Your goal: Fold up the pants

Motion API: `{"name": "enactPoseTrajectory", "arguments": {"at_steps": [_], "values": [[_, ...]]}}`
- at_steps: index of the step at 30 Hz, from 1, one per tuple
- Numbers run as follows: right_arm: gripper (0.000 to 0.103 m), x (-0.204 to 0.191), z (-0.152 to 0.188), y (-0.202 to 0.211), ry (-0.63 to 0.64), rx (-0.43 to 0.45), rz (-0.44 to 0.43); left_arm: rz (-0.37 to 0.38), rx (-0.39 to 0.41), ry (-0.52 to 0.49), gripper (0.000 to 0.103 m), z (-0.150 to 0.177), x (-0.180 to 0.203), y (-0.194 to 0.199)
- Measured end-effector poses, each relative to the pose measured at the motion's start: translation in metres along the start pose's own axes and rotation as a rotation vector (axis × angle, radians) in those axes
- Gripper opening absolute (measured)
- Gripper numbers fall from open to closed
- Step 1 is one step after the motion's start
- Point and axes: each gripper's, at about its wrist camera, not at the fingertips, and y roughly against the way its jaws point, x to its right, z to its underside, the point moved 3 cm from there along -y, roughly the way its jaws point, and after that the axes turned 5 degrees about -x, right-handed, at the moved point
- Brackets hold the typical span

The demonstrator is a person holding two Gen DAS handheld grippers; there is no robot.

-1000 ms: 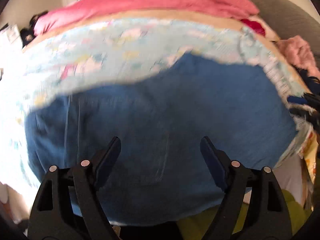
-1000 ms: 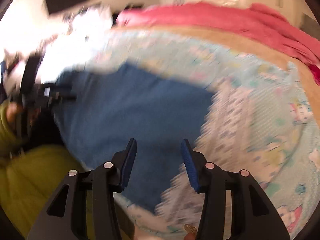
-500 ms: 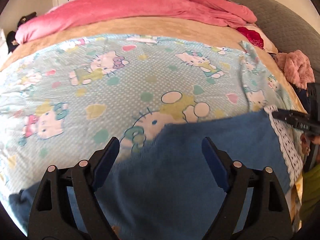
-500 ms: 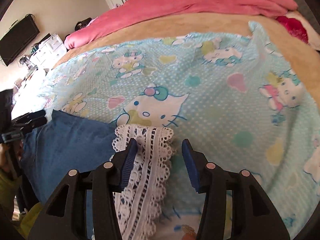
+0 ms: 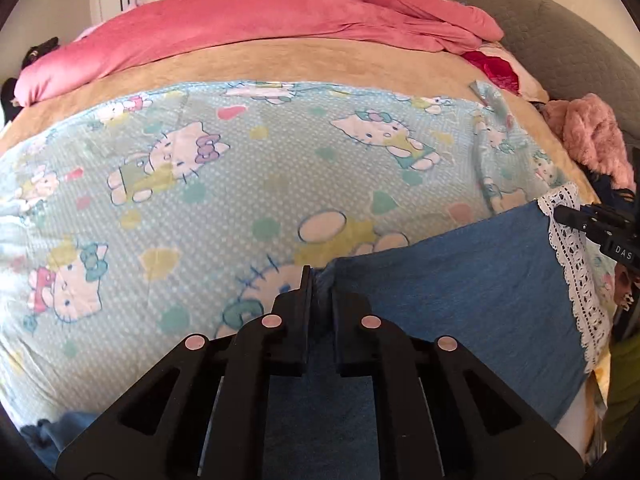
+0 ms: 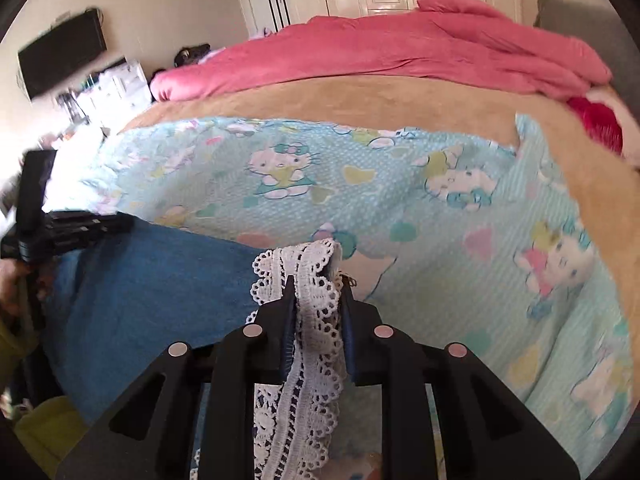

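- With both far corners pinched, the pants lie flat on the near part of the bed, blue denim on the cat-print sheet, long axis running left to right between the two grippers.
- Left gripper: jaws closed narrow on the plain denim corner, at the pants' left end.
- Right gripper: jaws clamped on the lace trim at the right end; some trim bunches up past the tips.
- Key relation: the fabric runs back from each gripper toward the person, so both held corners are the far edge. Each hand has its own end; neither is nearer.
- Judgement: next move is likely a fold along the long axis, far edge drawn toward the near edge. Near edge is out of view under the grippers, so alignment can't be checked.
- Risk: lace grip may slip or skew that corner.
- Beyond: tan blanket, pink duvet, grey headboard.
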Motion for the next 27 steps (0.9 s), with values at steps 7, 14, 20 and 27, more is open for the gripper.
{"name": "enactPoseTrajectory", "arguments": {"at_steps": [7, 14, 20, 27], "values": [[0.022, 0.008, 0.012, -0.041, -0.006, -0.108, 0.055, -0.058, -0.008, -0.004, 0.011, 0.012, -0.010, -0.027], [0.047, 0.021, 0.018, 0.002, -0.076, -0.022, 0.131, -0.070, 0.057, 0.062, 0.040, 0.026, -0.032, 0.016], [0.059, -0.001, 0.045, 0.052, -0.062, 0.068, 0.098, -0.105, 0.152, 0.069, 0.075, 0.053, -0.038, 0.076], [0.065, -0.056, 0.073, 0.068, 0.056, 0.075, 0.099, -0.186, 0.204, 0.130, 0.093, 0.099, -0.057, 0.117]]}}
